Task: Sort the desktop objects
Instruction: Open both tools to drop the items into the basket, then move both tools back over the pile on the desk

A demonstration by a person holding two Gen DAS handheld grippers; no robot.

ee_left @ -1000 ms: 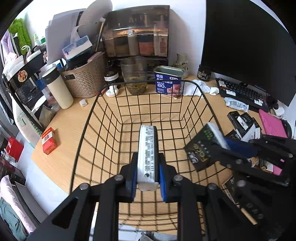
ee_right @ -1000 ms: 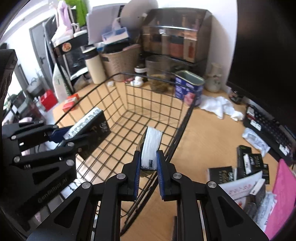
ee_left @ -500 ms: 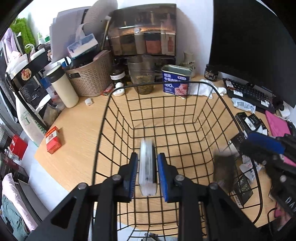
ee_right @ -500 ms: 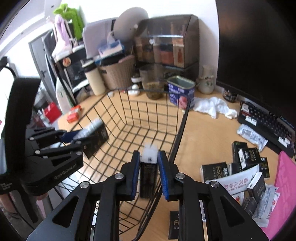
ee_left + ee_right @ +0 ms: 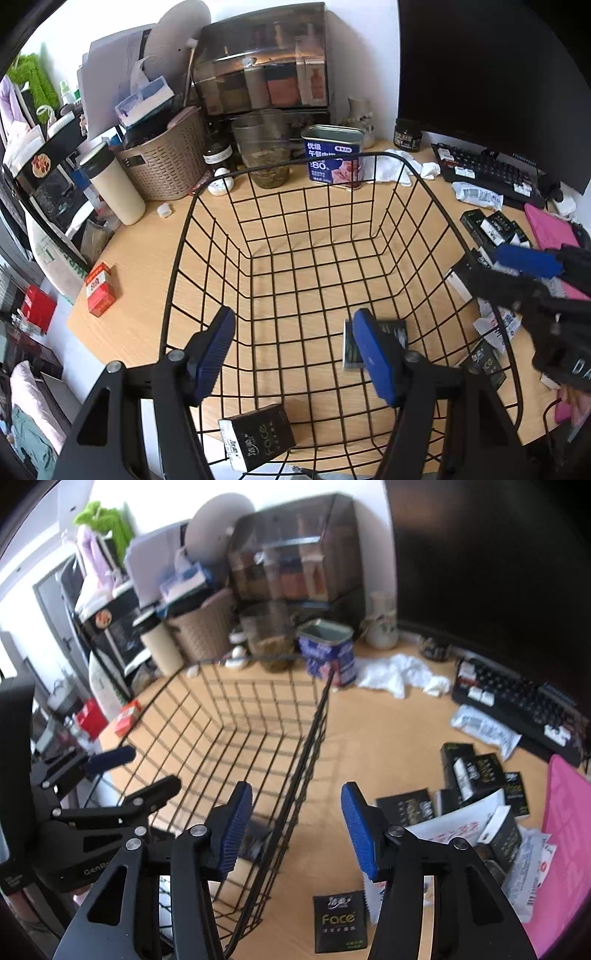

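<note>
Left wrist view: The left claw point(image 5: 291, 350) is spread wide and holds nothing; it hangs over the near end of the black wire basket point(image 5: 295, 162). Two black boxes lie on the basket floor. One black "Face" box point(image 5: 258, 439) rests against the near wall, tilted. A second black box point(image 5: 376, 343) lies flat near the right wall, partly hidden by the right blue pad point(image 5: 373, 358). The rest of the basket floor is bare, showing the wooden surface point(image 5: 147, 251) through the mesh. Behind the far rim stand a blue tin point(image 5: 332, 155) and a clear jar point(image 5: 264, 147). The right claw point(image 5: 517, 266) enters from the right, above the basket's right rim.

Right wrist view: The right claw point(image 5: 295, 830) is also spread wide and holds nothing. It straddles the right wall of the wire basket point(image 5: 314, 734): the left pad is over the basket interior, the right pad over the surface outside. A blurred dark box point(image 5: 255, 840) lies on the basket floor just behind the left pad. Outside, a flat black "Face" packet point(image 5: 340, 926) lies near the claw, and a heap of black boxes point(image 5: 476, 786) lies further right beside a pink pad point(image 5: 565, 823). Bare surface lies between the basket wall and the heap.
</note>
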